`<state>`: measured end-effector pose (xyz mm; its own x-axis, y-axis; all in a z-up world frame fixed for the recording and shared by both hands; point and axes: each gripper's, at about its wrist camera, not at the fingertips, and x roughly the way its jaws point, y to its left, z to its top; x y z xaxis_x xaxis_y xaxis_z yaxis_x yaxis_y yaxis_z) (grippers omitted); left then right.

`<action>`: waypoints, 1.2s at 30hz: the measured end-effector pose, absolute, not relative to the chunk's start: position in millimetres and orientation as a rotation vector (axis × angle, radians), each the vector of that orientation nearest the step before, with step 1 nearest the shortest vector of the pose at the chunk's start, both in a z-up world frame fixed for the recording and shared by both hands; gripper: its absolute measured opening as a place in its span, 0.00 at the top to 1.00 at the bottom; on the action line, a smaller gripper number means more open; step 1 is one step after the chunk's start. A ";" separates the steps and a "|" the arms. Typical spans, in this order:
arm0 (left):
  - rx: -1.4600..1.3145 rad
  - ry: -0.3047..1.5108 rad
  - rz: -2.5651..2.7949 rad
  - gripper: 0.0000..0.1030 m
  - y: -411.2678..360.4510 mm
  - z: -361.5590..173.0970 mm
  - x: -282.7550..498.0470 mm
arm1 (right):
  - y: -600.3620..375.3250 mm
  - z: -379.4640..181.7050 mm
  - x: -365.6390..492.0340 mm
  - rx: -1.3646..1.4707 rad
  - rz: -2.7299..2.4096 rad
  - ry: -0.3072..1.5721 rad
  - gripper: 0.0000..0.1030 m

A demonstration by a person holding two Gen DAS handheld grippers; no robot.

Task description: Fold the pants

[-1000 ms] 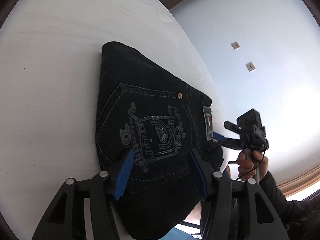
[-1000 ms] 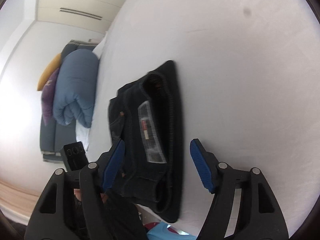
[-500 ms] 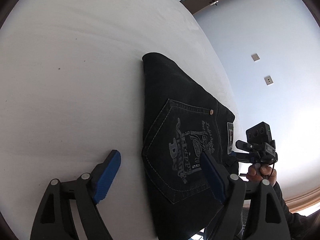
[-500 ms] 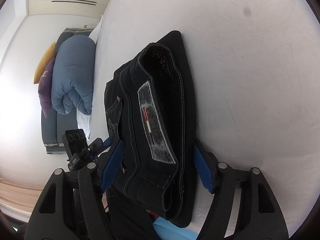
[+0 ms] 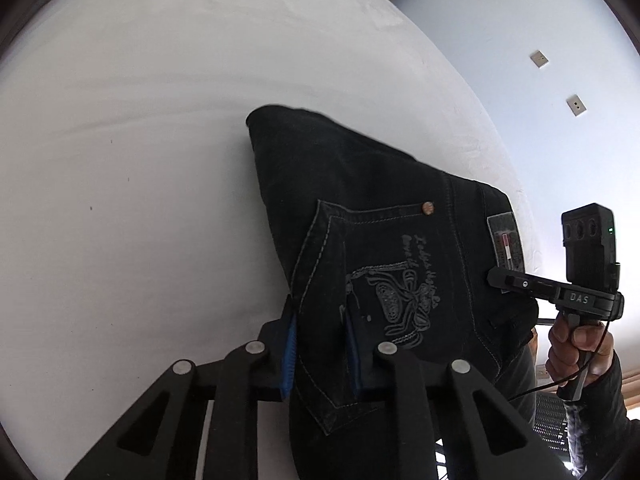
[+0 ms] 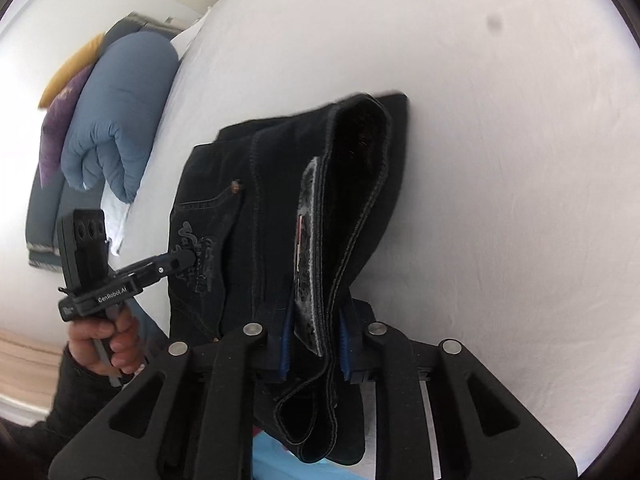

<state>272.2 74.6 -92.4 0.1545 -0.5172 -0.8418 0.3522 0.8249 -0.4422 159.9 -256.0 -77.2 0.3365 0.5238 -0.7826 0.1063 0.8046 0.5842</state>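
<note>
Both claws are closing on the near edge of the folded black pants (image 5: 372,216), which lie on a white bed (image 5: 140,140). The left claw (image 5: 320,344) pinches the pocket side; the right claw (image 6: 314,344) pinches the waistband by its patch (image 6: 306,232). The fold looks nearly finished, so this reads as a grasp for a last fold or a lift; the next move calls for both hands travelling together. Lettering reads "GenRobot.AI" on the left handle and "DAS" on the right. The pocket embroidery (image 5: 400,292) is not legible.
</note>
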 end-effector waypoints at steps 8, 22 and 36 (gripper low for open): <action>-0.089 1.108 -0.618 0.80 57.1 -28.2 293.7 | -262.5 -17.9 184.1 0.521 0.332 1.100 0.85; 0.057 1.131 -0.531 0.78 7.6 -77.2 371.6 | -348.1 -69.1 294.9 0.617 0.247 1.119 0.84; 0.131 1.032 -0.412 0.62 -4.0 -69.1 353.0 | -350.3 -73.5 268.5 0.602 0.179 1.042 0.61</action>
